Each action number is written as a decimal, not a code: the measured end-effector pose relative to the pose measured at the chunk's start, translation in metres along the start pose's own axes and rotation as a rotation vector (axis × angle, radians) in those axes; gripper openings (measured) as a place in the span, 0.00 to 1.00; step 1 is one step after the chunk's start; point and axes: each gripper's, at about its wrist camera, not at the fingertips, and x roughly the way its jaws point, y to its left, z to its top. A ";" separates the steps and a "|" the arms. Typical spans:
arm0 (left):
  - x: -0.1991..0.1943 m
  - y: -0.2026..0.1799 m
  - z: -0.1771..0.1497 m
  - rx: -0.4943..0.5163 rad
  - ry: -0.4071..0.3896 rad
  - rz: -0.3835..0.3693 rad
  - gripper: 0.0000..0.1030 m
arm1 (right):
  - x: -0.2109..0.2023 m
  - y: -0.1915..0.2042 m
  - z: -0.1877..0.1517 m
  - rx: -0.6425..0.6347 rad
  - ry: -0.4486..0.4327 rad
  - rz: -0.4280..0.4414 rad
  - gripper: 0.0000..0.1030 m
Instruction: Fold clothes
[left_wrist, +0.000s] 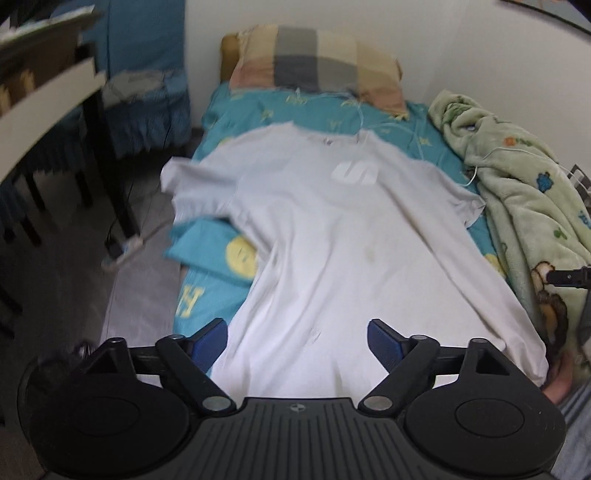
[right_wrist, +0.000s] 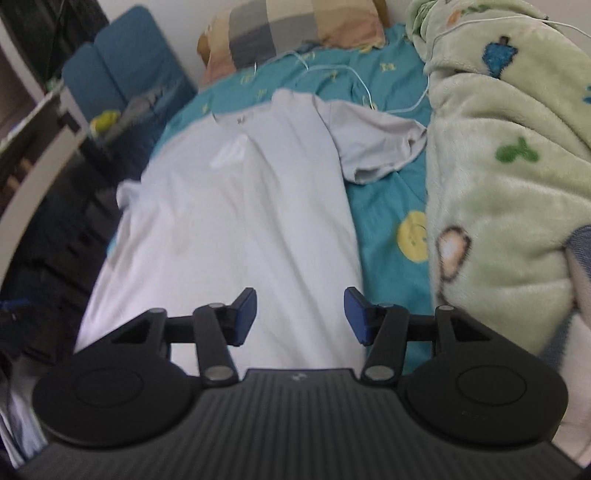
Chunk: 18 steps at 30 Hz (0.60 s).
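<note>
A pale grey T-shirt (left_wrist: 332, 240) with a white chest logo lies spread flat on the teal bed sheet (left_wrist: 258, 107), collar away from me, hem nearest. It also shows in the right wrist view (right_wrist: 229, 221). My left gripper (left_wrist: 297, 341) is open and empty, hovering over the hem at the shirt's left side. My right gripper (right_wrist: 300, 315) is open and empty, over the hem near the shirt's right edge. The right sleeve (right_wrist: 380, 147) lies spread on the sheet; the left sleeve (left_wrist: 195, 184) hangs over the bed's edge.
A checked pillow (left_wrist: 317, 62) lies at the head of the bed. A green fleece blanket (right_wrist: 498, 166) is piled along the right side by the wall. A white cable (right_wrist: 354, 74) runs across the sheet. A dark chair and desk (left_wrist: 55, 110) stand left of the bed.
</note>
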 end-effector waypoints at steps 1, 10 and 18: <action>0.002 -0.009 0.002 -0.010 -0.032 0.004 0.92 | 0.005 0.002 0.001 0.009 -0.011 0.003 0.53; 0.059 -0.086 0.017 -0.015 -0.124 0.009 0.99 | 0.044 0.018 0.007 -0.046 -0.107 -0.031 0.53; 0.112 -0.096 0.015 -0.061 -0.210 0.021 0.99 | 0.076 0.008 0.015 0.008 -0.242 0.022 0.79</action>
